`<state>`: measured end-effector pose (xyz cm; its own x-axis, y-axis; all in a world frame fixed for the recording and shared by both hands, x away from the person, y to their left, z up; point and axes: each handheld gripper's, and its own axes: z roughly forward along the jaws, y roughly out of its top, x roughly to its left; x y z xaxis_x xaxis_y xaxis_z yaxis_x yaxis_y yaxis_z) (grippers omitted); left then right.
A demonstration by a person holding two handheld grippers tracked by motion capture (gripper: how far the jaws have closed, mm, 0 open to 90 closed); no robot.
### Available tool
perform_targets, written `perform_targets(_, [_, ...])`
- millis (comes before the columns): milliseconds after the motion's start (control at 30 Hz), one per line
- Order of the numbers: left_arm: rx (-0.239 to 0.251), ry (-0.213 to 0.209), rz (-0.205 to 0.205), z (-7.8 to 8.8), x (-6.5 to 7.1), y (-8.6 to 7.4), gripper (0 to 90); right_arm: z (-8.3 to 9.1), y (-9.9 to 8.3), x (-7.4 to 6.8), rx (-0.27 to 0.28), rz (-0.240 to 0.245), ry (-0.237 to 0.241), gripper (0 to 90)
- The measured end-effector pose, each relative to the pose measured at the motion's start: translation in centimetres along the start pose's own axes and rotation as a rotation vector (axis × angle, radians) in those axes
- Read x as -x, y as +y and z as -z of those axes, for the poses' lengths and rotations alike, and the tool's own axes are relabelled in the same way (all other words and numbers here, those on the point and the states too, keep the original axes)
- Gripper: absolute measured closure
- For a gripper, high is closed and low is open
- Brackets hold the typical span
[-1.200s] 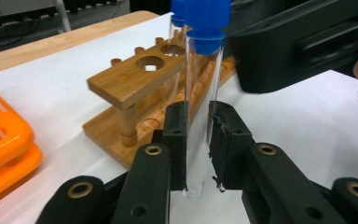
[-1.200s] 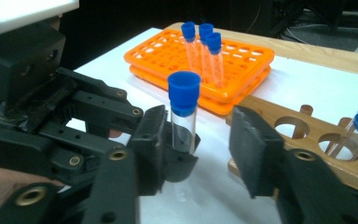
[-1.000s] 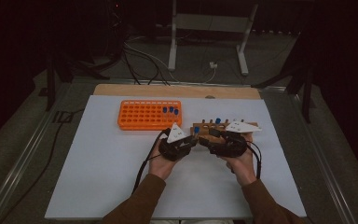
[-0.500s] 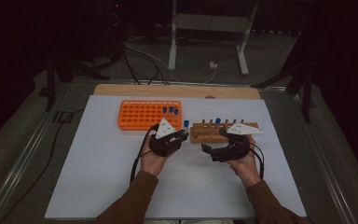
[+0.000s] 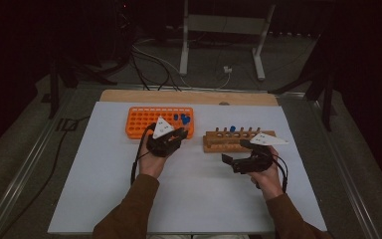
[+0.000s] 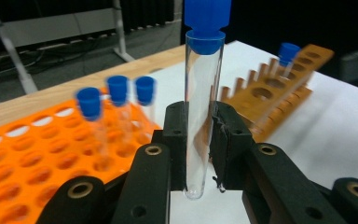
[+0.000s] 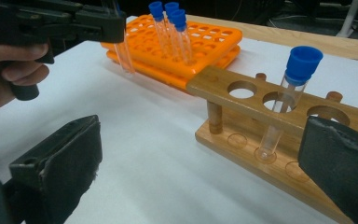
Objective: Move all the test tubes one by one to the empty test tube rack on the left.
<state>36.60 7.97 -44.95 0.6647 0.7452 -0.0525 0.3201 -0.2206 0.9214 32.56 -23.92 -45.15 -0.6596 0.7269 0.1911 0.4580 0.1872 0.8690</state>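
Observation:
My left gripper [image 6: 200, 135] is shut on a clear test tube [image 6: 203, 93] with a blue cap, held upright. In the high view this gripper [image 5: 166, 139] hovers at the front edge of the orange rack [image 5: 144, 122], which holds three blue-capped tubes [image 5: 184, 119]. My right gripper [image 7: 200, 158] is open; its jaws have just been opening and nothing is between them. It [image 5: 238, 159] sits in front of the wooden rack [image 5: 229, 142], where one capped tube [image 7: 284, 98] stands in a hole. The left gripper [image 7: 74, 21] and its tube [image 7: 123, 56] are by the orange rack [image 7: 205, 37].
Both racks stand on a white board [image 5: 104, 189] over a wooden tabletop [image 5: 129, 95]. Cables and a metal stand leg [image 5: 184, 45] lie on the floor beyond the table. The person's forearms come in from the bottom edge.
The left gripper has carried the tube leftward, away from the wooden rack to the front of the orange rack. The right gripper's jaws have spread and it has stayed near the wooden rack.

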Motion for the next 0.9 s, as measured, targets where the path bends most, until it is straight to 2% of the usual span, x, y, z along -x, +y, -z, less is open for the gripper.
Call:
perform_targets(333, [0.021, 0.083, 0.003, -0.4, -2.7, 0.2, 78.2, 0.2, 0.0, 0.1, 0.01, -0.009, 0.003, 0.0])
perform_targets(433, [0.027, 0.114, 0.027, -0.6, -3.5, 0.0, 78.1, 0.2, 0.0, 0.2, 0.014, -0.01, 0.002, 0.0])
perform_targets(600, [0.01, 0.174, 0.061, -1.2, -4.9, -0.4, 78.2, 0.2, 0.0, 0.2, 0.017, -0.011, 0.006, 0.0])
perform_targets(733, [0.005, 0.193, 0.102, -1.9, -5.7, -0.7, 78.2, 0.2, 0.0, 0.2, 0.015, -0.011, 0.008, 0.0])
perform_targets(900, [-0.012, 0.205, 0.121, -2.7, -6.1, -1.2, 78.1, 0.3, 0.0, 0.3, 0.017, -0.015, 0.009, 0.0])
